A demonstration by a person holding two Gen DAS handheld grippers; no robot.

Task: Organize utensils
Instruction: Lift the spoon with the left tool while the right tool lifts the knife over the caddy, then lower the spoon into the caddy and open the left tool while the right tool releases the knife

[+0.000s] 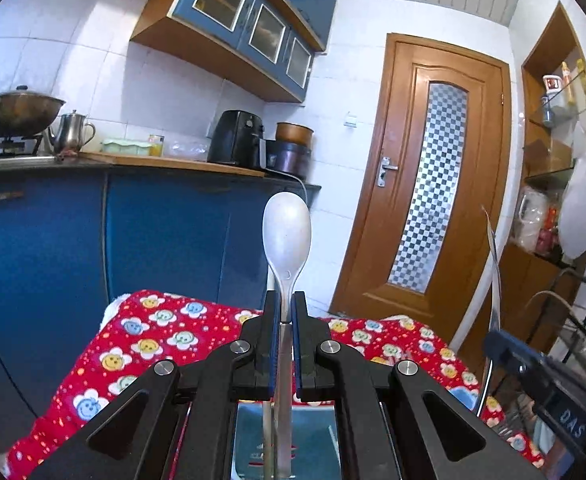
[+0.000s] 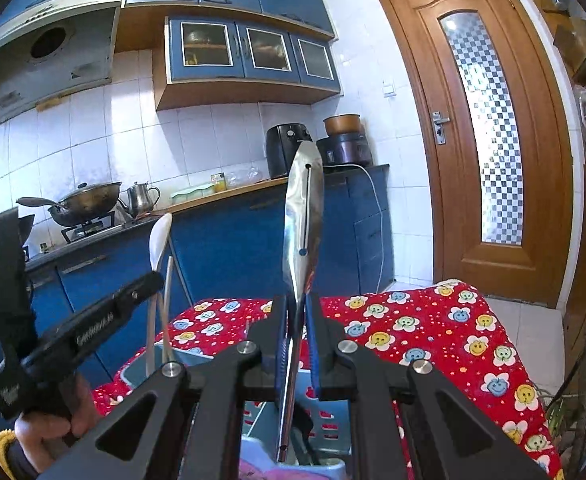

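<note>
In the left wrist view my left gripper (image 1: 287, 302) is shut on the handle of a metal spoon (image 1: 287, 232), whose bowl stands upright above the fingertips. A thin metal rod runs alongside the spoon's handle. In the right wrist view my right gripper (image 2: 295, 300) is shut on a shiny flat metal utensil with a long slot (image 2: 305, 208), blade upward. That view also has the left gripper (image 2: 93, 320) with the spoon (image 2: 160, 240) at the left. Both grippers hang over a light blue plastic basket (image 2: 141, 368) on the red flowered cloth (image 2: 433, 328).
A blue kitchen counter (image 1: 165, 236) with a wok (image 1: 17, 112), a kettle (image 1: 71, 130) and a black air fryer (image 1: 237, 138) runs behind the table. A wooden door (image 2: 489, 140) stands at the right. A hand (image 2: 45, 428) holds the left gripper. Shelves (image 1: 553, 152) fill the far right.
</note>
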